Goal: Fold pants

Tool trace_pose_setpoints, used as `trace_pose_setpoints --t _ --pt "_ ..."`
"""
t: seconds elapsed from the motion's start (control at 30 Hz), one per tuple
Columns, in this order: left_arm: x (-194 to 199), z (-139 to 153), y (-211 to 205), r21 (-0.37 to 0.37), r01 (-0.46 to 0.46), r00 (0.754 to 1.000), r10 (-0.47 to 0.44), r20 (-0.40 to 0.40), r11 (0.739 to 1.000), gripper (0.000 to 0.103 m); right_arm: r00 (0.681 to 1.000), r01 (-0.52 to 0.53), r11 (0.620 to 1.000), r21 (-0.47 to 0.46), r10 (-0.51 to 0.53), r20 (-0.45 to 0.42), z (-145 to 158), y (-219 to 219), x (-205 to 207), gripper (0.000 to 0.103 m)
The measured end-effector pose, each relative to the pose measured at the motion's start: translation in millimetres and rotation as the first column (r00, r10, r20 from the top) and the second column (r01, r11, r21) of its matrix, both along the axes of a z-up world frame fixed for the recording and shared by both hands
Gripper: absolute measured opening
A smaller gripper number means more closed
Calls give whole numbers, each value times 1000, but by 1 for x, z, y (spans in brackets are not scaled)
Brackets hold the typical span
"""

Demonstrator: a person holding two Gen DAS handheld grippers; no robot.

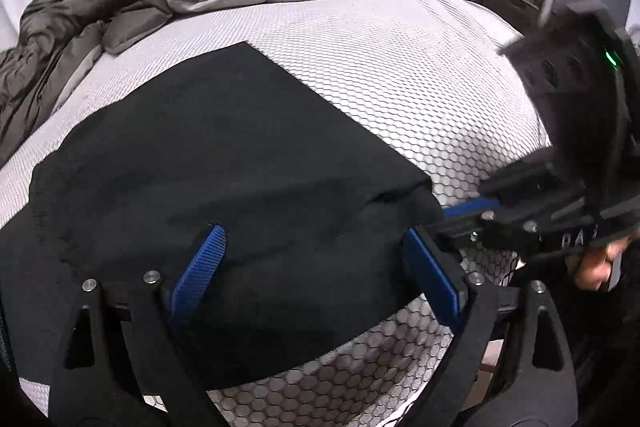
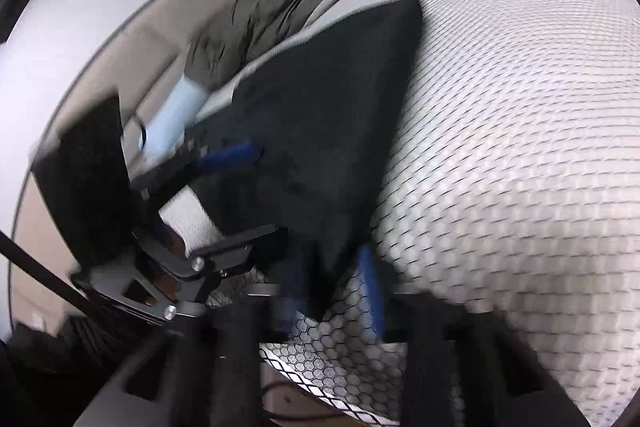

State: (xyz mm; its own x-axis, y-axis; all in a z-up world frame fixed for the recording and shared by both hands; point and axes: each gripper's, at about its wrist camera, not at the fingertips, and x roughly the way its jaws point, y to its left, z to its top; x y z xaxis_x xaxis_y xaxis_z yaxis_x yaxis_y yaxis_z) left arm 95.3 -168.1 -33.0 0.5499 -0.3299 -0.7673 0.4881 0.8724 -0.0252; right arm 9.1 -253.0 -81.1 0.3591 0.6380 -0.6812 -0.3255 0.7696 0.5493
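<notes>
Lying on the honeycomb-patterned mattress point(image 1: 400, 75), the black pants point(image 1: 208, 163) are already doubled into a thick slab whose near end hangs just over the mattress edge, probably so both claws can reach under it. The left claw point(image 1: 312, 267) stands wide, its blue pads straddling the pants' near corner without pinching, likely to steady or smooth the fold. The right claw point(image 2: 332, 291) works at the same corner with cloth between its blurred pads; I cannot tell whether it grips, and a grey duvet point(image 1: 92, 11) is bunched beyond the pants.
</notes>
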Motion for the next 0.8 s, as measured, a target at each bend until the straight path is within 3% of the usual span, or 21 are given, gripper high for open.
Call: trace_pose_setpoints --t 0.07,0.13,0.2,0.27,0.3,0.33,0.37,0.43,0.57,0.63,0.8 --pt "5 4 12 -33 -72 997 72 1 997 90 997 -16 1000 13 15 71 10 2 -11 3" --pt "12 10 27 -85 -148 989 150 10 985 90 994 -53 994 91 44 97 18 -5 -20 3" --pt "16 15 38 -125 -195 980 197 6 973 90 995 -88 995 40 86 46 8 -3 -23 3" --pt "14 16 39 -128 -185 982 187 2 974 90 994 -98 995 -32 96 -54 -13 1 -19 6" --pt "11 18 35 -128 -169 985 171 6 977 90 995 -95 995 -19 94 -36 -8 -1 -22 9" --pt "4 18 24 -124 -122 992 125 17 985 90 996 -91 996 -13 91 -9 -2 -7 -25 22" --pt "-2 15 13 -108 -79 996 83 30 991 90 996 -74 997 -4 74 38 9 -15 -30 43" --pt "-11 2 -9 -15 -7 1000 8 25 1000 90 995 -8 999 35 4 101 21 -31 -33 51" --pt "-22 -28 -35 125 -7 1000 7 6 992 92 996 90 994 62 -92 15 11 -30 6 51" --pt "-24 -29 -37 127 -5 1000 5 3 992 92 995 95 995 39 -94 -38 2 -21 32 49" --pt "-18 -33 -36 103 -6 999 9 -32 995 92 996 72 996 -47 -75 -55 1 0 97 26"
